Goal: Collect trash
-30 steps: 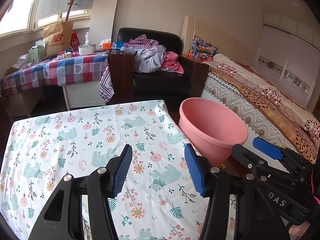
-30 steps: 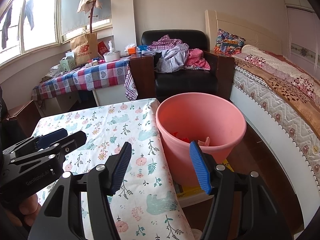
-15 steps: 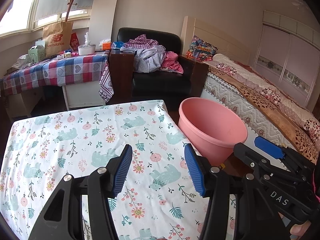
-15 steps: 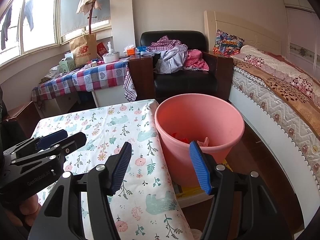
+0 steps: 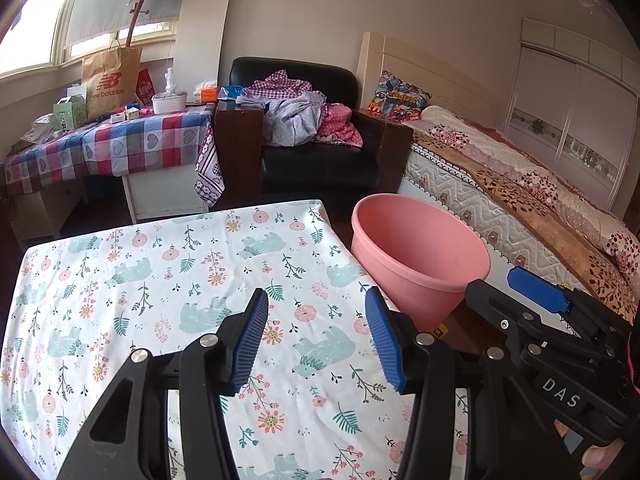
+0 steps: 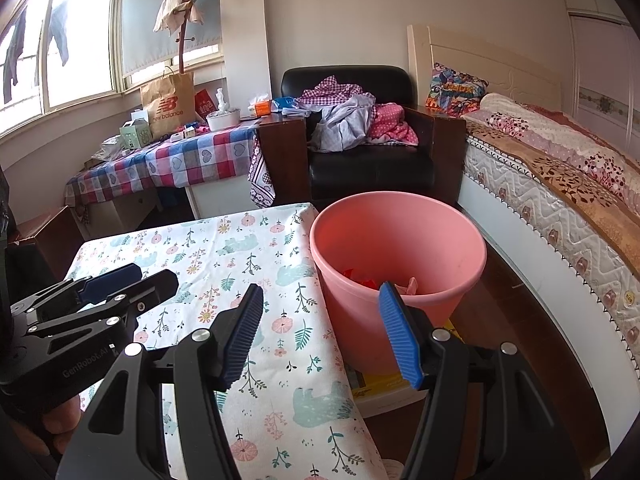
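Trash [image 6: 362, 278]: red and pale scraps lying at the bottom of the pink bucket [image 6: 396, 248], seen only in the right wrist view. None visible on the floral tablecloth [image 5: 168, 280], so collection judged complete or close to it.

Bucket: upright on the floor, just beside the table's right edge, between table and bed [image 5: 520, 200]. Placement judged deliberate: scraps can be carried off the cloth and dropped straight in.

Left gripper [image 5: 316, 338]: held low over the near part of the cloth, angled down. Jaws apart, nothing between the blue pads; have just been closing a little, with only bare cloth showing in the gap.

Right gripper [image 6: 320, 332]: held over the table's right edge, one finger lined up with the bucket wall. Jaws released, gap empty. Position judged consistent with a drop into the bucket.

Surroundings: black armchair [image 5: 320, 152] piled with clothes behind the table; checked side table [image 5: 112, 148] at left carrying a paper bag [image 5: 110, 80] and small boxes. Whether anything there counts as trash cannot be told.

Next: scan cloth and floor for remaining scraps before ending.
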`<action>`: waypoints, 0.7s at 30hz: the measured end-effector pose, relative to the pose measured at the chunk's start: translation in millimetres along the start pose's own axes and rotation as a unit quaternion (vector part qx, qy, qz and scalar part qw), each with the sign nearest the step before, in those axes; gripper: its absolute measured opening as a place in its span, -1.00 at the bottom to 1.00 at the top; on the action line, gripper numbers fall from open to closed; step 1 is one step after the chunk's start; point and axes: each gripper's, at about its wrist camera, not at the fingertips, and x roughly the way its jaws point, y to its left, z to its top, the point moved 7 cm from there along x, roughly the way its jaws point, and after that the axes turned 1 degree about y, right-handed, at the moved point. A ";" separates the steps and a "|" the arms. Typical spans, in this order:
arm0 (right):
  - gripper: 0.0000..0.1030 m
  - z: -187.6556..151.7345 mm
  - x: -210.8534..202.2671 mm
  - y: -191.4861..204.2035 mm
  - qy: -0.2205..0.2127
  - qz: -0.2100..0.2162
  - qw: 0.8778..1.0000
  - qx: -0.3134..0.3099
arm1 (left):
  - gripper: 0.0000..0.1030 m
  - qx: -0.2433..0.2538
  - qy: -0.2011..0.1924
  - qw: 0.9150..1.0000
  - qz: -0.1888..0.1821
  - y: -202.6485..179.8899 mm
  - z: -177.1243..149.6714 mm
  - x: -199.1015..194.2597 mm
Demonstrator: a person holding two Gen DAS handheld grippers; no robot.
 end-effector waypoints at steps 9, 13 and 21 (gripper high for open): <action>0.18 0.2 -2.5 2.3 0.002 -0.001 1.000 0.000 | -0.03 -0.001 0.000 1.000 0.000 0.5 1.2 -1.3; 0.18 0.1 -2.4 2.3 0.002 -0.001 1.000 0.000 | -0.03 0.000 0.002 1.000 -0.001 0.2 0.4 -0.5; 0.18 -1.4 -1.4 2.1 0.004 0.000 1.000 0.000 | -0.03 -0.002 0.004 1.000 -0.003 -0.5 0.0 0.0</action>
